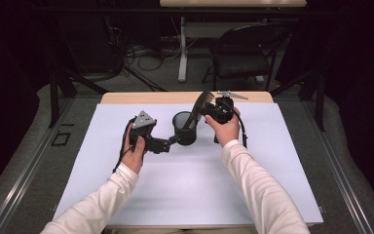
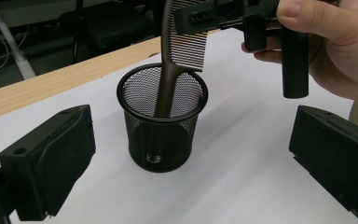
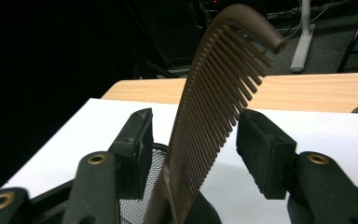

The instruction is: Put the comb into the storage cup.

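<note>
The brown plastic comb stands handle-down in the black wire-mesh cup on the bench. Right tongs released astride its teeth; left tongs spread wide, flanking the cup, probably to steady it.

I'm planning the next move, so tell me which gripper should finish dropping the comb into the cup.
Right. The right gripper already has its jaws either side of the comb, whose handle stands inside the mesh cup. The left gripper sits open beside the cup, apart from it.
</note>
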{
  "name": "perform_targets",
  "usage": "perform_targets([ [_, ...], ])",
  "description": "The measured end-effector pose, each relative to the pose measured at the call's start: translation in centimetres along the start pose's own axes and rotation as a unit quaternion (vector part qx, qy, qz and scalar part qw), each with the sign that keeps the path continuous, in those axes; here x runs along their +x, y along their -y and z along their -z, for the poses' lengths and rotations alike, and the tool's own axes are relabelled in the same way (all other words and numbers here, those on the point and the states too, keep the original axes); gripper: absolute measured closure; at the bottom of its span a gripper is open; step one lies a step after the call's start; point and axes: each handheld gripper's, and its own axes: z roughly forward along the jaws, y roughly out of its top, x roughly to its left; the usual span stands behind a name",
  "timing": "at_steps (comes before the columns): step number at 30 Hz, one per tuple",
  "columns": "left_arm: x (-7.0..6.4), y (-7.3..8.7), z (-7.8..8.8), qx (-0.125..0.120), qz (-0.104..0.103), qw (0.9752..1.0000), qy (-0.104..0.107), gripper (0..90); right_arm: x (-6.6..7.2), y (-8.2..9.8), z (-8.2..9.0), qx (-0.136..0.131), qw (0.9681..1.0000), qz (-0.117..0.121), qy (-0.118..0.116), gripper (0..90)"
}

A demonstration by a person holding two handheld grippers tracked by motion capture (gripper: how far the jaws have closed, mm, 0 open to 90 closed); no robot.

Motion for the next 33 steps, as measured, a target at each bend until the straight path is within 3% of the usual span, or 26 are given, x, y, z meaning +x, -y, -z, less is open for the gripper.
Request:
perform_targets([
  [10, 0.0, 0.0, 0.0, 0.000, 0.000, 1.0000, -0.001, 0.7, 0.0, 0.1, 0.3, 0.001, 0.9995, 0.030, 0.001, 38.1],
  [19, 0.0, 0.0, 0.0, 0.000, 0.001, 1.0000, -0.001, 0.6, 0.0, 0.1, 0.8, 0.002, 0.9993, 0.037, 0.002, 39.3],
  [33, 0.1, 0.0, 0.0, 0.000, 0.002, 1.0000, -0.002, 0.7, -0.1, -0.1, 1.5, 0.017, 0.9975, 0.067, 0.016, 37.9],
])
